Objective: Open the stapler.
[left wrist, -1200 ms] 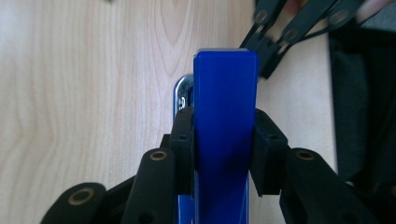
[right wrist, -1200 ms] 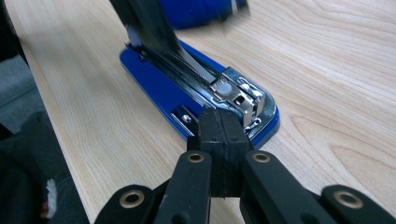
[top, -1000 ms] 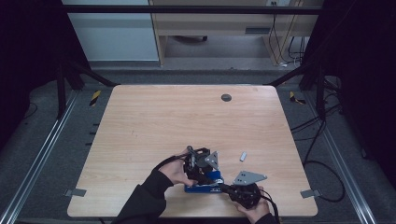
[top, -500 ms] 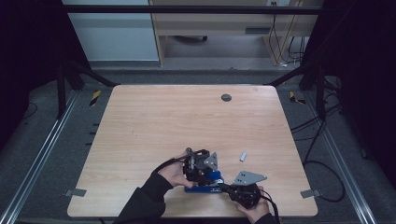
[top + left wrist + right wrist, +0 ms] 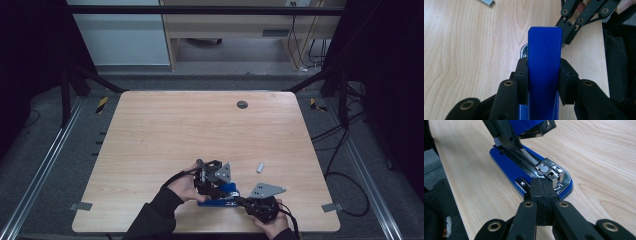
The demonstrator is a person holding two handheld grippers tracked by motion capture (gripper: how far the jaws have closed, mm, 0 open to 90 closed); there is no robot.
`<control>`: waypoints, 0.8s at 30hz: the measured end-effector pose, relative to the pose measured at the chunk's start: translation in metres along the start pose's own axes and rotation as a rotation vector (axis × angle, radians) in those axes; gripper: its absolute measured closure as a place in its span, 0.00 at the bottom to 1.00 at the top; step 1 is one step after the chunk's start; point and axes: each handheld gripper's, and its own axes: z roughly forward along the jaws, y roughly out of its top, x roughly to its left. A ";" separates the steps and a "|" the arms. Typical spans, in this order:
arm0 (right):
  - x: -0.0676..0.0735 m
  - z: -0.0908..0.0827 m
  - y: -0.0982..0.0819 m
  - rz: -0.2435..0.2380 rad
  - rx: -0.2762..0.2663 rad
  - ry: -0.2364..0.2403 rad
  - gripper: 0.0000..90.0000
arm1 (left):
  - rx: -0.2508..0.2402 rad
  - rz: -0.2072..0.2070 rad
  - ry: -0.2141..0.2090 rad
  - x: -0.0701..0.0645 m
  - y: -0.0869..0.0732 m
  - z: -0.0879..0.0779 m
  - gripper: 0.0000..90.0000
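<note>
high view: the blue stapler (image 5: 218, 196) lies at the near edge of the wooden table (image 5: 165, 135), between my two hands. my left gripper (image 5: 212, 176) sits over it; my right gripper (image 5: 247, 202) meets it from the near right. a small grey staple strip (image 5: 260, 167) lies on the table just beyond, apart from both.

left gripper view: my jaws clamp the stapler's blue top cover (image 5: 544, 72) from both sides, pads pressed flat on its flanks, the cover raised off the base. my right gripper's closed tip shows beyond it, at the cover's far end.

right gripper view: my right gripper (image 5: 543, 195) has its jaws pressed together with nothing between them, its tip resting against the base by the metal staple channel (image 5: 534, 162), which lies exposed.
</note>
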 end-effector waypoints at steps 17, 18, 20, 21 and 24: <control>-0.007 -0.014 0.013 -0.007 -0.123 -0.011 1.00 | -0.001 -0.002 0.002 0.000 0.000 0.001 0.73; -0.007 -0.014 0.013 -0.007 -0.123 -0.011 1.00 | -0.001 -0.002 0.002 0.000 0.000 0.001 0.73; -0.007 -0.015 0.014 -0.011 -0.136 -0.004 1.00 | 0.002 -0.003 0.003 0.000 0.000 0.002 0.73; -0.007 -0.015 0.015 -0.010 -0.135 -0.005 1.00 | 0.005 -0.004 0.001 0.000 0.001 0.002 0.73; -0.007 -0.014 0.015 -0.012 -0.135 0.001 1.00 | 0.006 -0.016 0.004 0.000 0.001 0.002 0.72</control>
